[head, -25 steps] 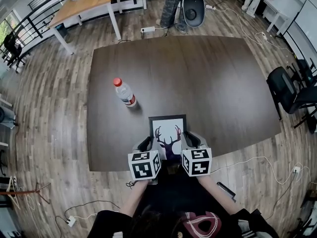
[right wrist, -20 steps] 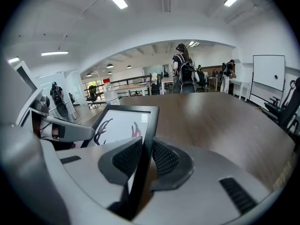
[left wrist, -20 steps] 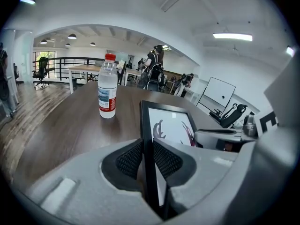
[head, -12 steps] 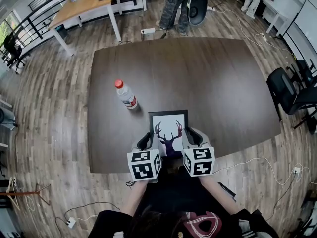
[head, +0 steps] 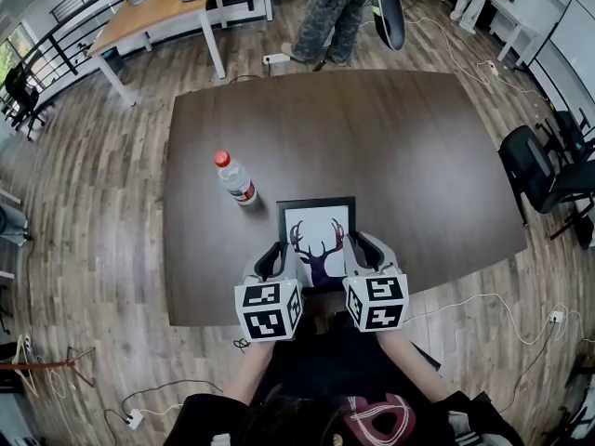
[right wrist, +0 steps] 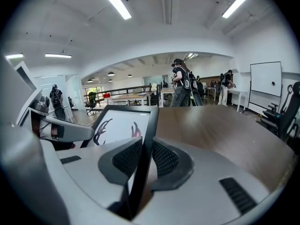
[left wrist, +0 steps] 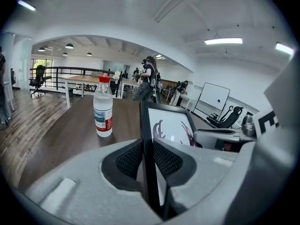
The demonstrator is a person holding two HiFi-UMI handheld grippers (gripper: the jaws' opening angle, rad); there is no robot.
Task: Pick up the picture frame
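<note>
Picture frame: the black rectangular picture frame (head: pixel 316 235) with the purple stag print has risen with both grippers. Its far edge, ahead of the jaws, now reaches level with the base of the clear plastic bottle with a red cap (head: pixel 234 177) in the head view.
Left gripper: the left gripper (head: pixel 271 260) has come up toward the head camera.
Right gripper: the right gripper (head: pixel 366 252) has risen likewise and sits slightly further right.
Person: the person in camouflage trousers (head: pixel 333 12), far beyond both grippers, now stands in a wider stride.
Chair: the black office chair (head: pixel 390 12) beside that person has tipped up, edge-on.
</note>
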